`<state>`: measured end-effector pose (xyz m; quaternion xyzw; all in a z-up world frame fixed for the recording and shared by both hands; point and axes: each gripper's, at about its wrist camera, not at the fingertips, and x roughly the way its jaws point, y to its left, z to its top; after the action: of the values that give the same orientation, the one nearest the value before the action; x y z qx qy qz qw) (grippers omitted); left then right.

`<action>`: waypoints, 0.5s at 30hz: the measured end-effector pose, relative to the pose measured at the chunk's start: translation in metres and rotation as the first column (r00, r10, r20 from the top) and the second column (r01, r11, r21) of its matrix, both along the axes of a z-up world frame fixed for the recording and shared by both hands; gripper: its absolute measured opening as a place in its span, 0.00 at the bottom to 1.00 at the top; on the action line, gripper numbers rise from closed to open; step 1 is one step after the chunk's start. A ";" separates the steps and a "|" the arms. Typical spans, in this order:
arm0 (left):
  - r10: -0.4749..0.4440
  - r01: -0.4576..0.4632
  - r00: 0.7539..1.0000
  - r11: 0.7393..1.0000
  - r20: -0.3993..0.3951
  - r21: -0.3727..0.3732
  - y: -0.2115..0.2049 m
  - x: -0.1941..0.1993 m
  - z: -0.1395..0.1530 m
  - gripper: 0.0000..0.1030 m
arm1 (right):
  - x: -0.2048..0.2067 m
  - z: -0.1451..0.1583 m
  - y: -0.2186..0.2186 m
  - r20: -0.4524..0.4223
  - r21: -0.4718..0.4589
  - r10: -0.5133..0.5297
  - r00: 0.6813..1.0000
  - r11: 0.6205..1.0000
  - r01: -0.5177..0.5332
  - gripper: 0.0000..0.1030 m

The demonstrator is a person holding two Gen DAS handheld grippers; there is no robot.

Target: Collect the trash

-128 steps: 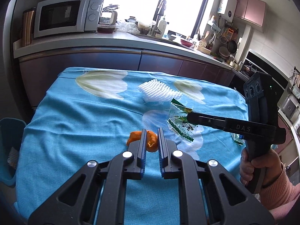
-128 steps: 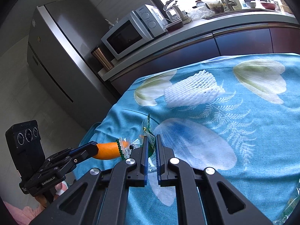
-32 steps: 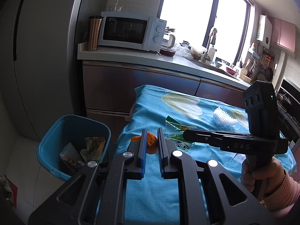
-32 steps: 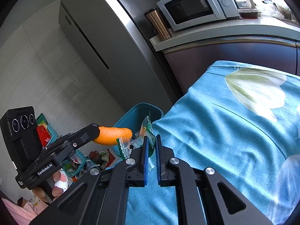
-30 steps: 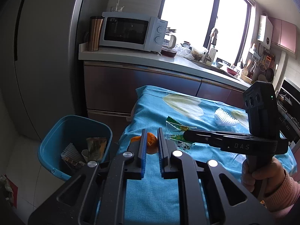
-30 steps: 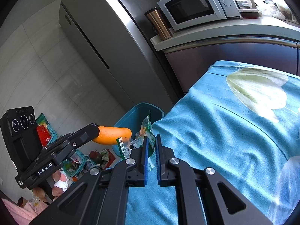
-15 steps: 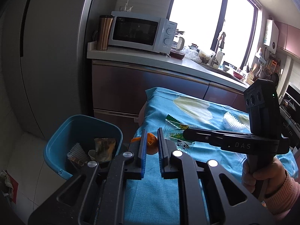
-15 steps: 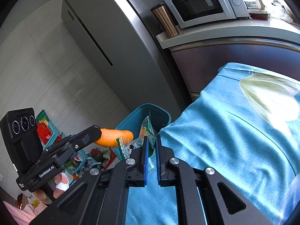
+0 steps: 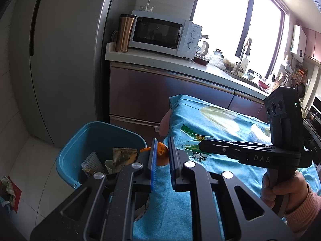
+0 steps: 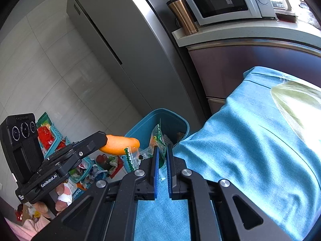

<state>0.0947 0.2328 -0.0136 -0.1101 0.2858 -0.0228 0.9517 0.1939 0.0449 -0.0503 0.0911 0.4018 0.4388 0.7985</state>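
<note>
Beside the blue plastic waste bin (image 9: 96, 140), which stands on the floor against the near end of the tabletop draped in a turquoise flowered cloth (image 9: 210, 124), both claws carry trash. The left claw (image 9: 161, 154) is clamped on a curled piece of orange peel (image 9: 161, 153); the right claw (image 10: 161, 156) is pinched together on a crumpled clear plastic wrapper with green serrated edges (image 10: 158, 138).

The relation that matters is each load against the bin's open mouth. In the left wrist view the bin lies ahead of, below and to the left of the left claw, and the peel sits about at the bin's right rim, at the cloth's edge and not over the middle of the opening. In the right wrist view the peel's long axis runs roughly level, from the left claw's tip (image 10: 96, 140) toward the bin, its free end close to the rim. The wrapper stands upright between the right claw's pads, lined up with the bin's interior in that view; whether it is truly over the opening I cannot tell.

Judging by this, the left hand is the nearer to the bin, and a short shift further over the opening should let the peel drop inside onto the foam net and paper scraps (image 9: 112, 158) already in the bin.
</note>
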 end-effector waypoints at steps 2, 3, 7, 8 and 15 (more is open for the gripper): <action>0.007 -0.007 1.000 1.000 -0.006 0.002 0.003 0.002 -0.002 0.11 | 0.001 0.000 0.005 0.000 -0.005 0.006 1.000 1.000 -0.006 0.06; 0.011 -0.011 1.000 1.000 -0.009 0.003 0.004 0.003 -0.003 0.11 | 0.002 0.000 0.007 -0.002 -0.007 0.010 1.000 1.000 -0.010 0.06; 0.024 -0.024 1.000 1.000 -0.017 0.003 0.008 0.005 -0.007 0.11 | 0.005 -0.003 0.017 -0.006 -0.018 0.025 1.000 1.000 -0.025 0.06; 0.026 -0.026 0.999 1.000 -0.019 0.002 0.009 0.006 -0.007 0.11 | 0.006 -0.004 0.020 -0.006 -0.021 0.028 1.000 0.999 -0.028 0.06; 0.046 -0.046 0.999 0.999 -0.025 0.003 0.016 0.010 -0.011 0.11 | 0.014 -0.011 0.035 -0.025 -0.037 0.038 0.999 0.999 -0.039 0.06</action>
<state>0.1046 0.2489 -0.0250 -0.1156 0.2953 0.0010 0.9484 0.2078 0.0801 -0.0614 0.0736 0.4212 0.4452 0.7867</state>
